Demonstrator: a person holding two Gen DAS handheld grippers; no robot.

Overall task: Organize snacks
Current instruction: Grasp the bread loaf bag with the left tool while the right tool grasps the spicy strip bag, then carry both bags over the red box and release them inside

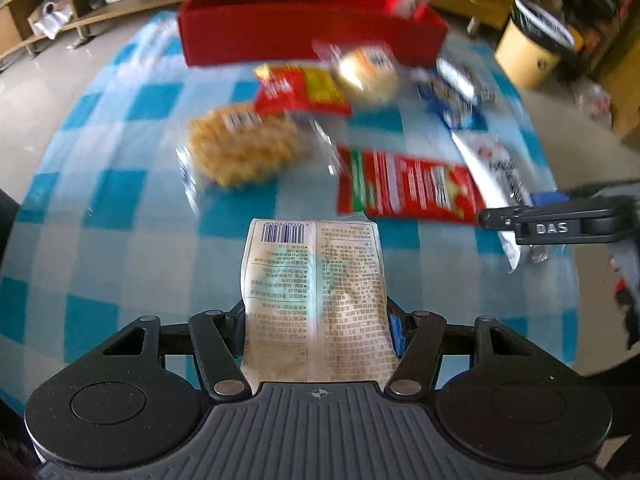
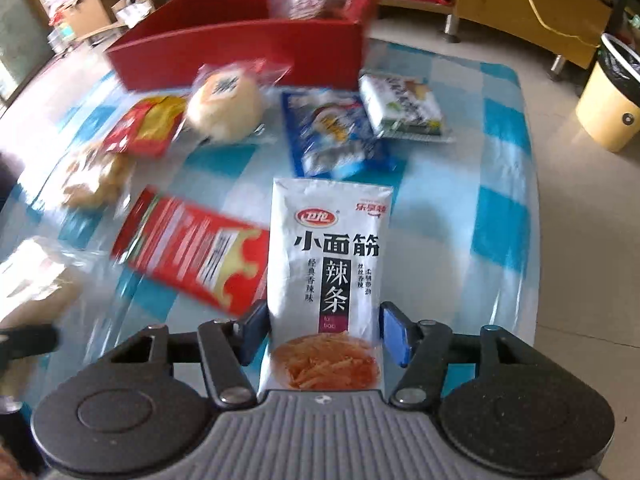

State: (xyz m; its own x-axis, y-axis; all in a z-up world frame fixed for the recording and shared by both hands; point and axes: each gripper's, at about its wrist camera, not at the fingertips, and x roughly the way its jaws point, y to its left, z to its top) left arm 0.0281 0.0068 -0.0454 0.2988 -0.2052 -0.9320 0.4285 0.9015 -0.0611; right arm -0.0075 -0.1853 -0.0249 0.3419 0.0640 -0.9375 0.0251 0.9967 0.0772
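Observation:
My left gripper (image 1: 316, 324) is shut on a pale snack packet (image 1: 316, 280), its printed back and barcode facing the camera, held above the checked tablecloth. My right gripper (image 2: 324, 328) is shut on a white spicy-strip packet (image 2: 328, 256), with a pad against each side edge. In the left wrist view one dark finger of the right gripper (image 1: 560, 226) reaches in from the right edge over that white packet (image 1: 496, 176). A red open box (image 1: 280, 36) (image 2: 240, 52) stands at the far side of the table.
Loose snacks lie between me and the box: a round bun (image 2: 226, 108), a red and yellow packet (image 1: 300, 92), a twisted fried snack (image 1: 240, 148), a flat red packet (image 2: 192, 256), a blue packet (image 2: 332, 136) and a green-edged one (image 2: 400, 104). A yellow bin (image 2: 608, 112) stands on the floor.

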